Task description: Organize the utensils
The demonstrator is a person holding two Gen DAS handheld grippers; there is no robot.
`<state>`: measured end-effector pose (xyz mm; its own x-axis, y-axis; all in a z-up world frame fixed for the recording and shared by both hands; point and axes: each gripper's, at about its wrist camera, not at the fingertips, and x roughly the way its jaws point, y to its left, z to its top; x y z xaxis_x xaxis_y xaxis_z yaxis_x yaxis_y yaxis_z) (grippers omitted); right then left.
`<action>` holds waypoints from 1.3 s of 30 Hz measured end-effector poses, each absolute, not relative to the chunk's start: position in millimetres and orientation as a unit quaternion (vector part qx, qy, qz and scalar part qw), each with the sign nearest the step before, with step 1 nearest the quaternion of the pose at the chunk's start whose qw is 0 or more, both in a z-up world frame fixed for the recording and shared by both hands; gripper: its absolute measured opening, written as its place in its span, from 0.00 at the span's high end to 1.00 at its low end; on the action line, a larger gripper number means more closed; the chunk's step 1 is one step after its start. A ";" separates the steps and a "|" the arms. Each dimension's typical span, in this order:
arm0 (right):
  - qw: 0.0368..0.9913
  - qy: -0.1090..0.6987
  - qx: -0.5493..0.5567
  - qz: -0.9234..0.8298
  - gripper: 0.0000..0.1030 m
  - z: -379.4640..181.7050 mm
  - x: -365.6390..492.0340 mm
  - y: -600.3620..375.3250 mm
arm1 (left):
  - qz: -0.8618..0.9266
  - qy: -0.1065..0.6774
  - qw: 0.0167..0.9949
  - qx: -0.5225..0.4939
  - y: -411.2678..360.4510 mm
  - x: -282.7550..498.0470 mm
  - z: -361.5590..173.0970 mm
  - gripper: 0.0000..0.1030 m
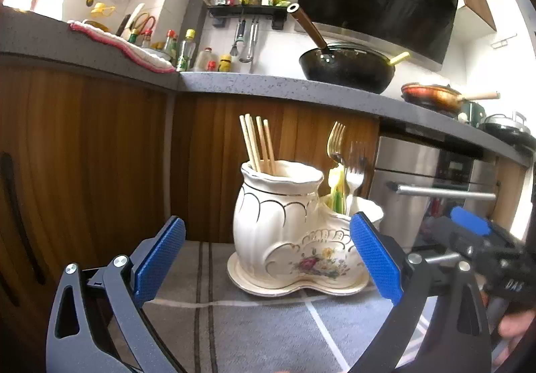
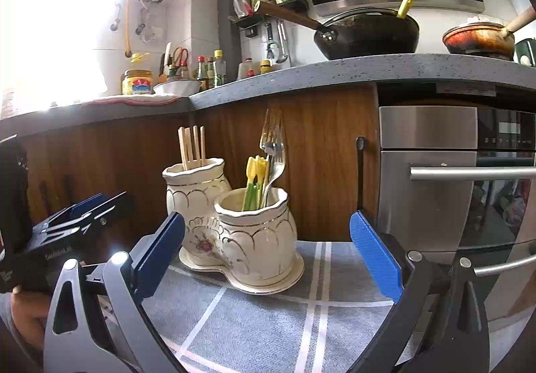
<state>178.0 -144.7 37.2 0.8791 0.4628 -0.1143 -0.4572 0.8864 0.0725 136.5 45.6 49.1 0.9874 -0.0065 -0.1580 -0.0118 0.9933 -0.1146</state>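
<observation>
A cream ceramic holder [image 1: 288,232] with two joined pots stands on its matching saucer on a grey checked cloth. Wooden chopsticks [image 1: 258,145] stand in the taller pot. Metal forks [image 1: 345,158] and small yellow-green plastic forks [image 1: 336,189] stand in the lower pot. My left gripper [image 1: 268,259] is open in front of the holder, nothing between its blue pads. In the right wrist view the holder [image 2: 234,225], chopsticks [image 2: 192,147] and forks [image 2: 273,152] sit just ahead of my right gripper [image 2: 268,255], which is open and empty too. Each gripper shows at the edge of the other's view.
Wooden cabinet fronts [image 1: 100,155] rise right behind the cloth, with a steel oven [image 2: 452,178] to the right. Above, a grey counter [image 1: 284,88] carries a black wok [image 1: 345,68], a copper pan [image 1: 432,96] and bottles. A person's hand [image 2: 23,312] holds the left gripper.
</observation>
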 end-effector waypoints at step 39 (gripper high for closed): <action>0.972 0.047 -0.009 0.229 0.05 37.4 162.1 -134.8 | 0.032 0.087 0.995 -0.045 43.7 139.2 45.9 0.05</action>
